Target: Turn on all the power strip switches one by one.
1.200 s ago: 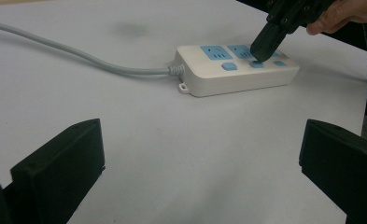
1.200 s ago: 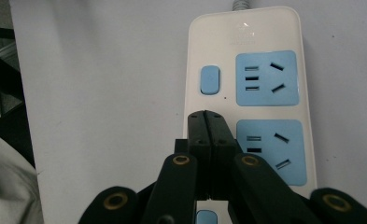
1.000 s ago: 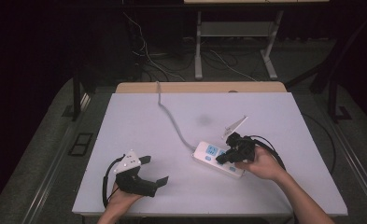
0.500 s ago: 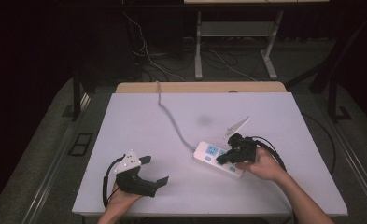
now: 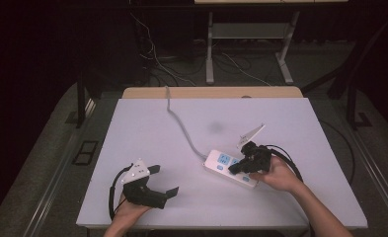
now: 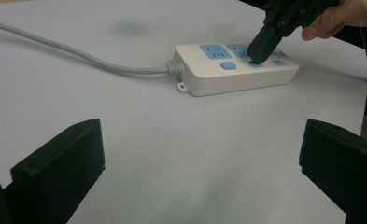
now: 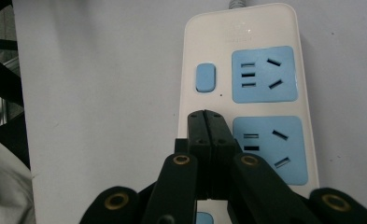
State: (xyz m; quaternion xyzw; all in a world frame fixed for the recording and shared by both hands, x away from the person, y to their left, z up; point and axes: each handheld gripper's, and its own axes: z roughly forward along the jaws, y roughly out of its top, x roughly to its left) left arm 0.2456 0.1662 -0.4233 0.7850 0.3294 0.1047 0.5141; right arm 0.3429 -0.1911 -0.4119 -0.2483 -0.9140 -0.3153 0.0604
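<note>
A white power strip [image 5: 220, 162] with blue sockets and blue switch buttons lies right of the table's middle. Its grey cable [image 5: 181, 126] runs off toward the far edge. My right gripper [image 5: 233, 169] is shut, its joined tips [image 7: 205, 116] pressed down on the strip beside the second socket [image 7: 270, 147]. They hide the button there. The first button [image 7: 205, 77] is uncovered. In the left gripper view the right gripper's tip [image 6: 258, 53] sits on the strip's [image 6: 228, 77] middle button. My left gripper [image 5: 164, 180] rests open at the front left, holding nothing, jaws wide apart [image 6: 200, 154].
A dark smudge [image 5: 214, 127] marks the white tabletop [image 5: 142, 128] behind the strip. A wooden strip [image 5: 211, 92] runs along the far edge. Beyond it are desk legs [image 5: 210, 54] and loose cables on the floor.
My right gripper has edged slightly down and left onto the strip. The left gripper and the strip have stayed put.
</note>
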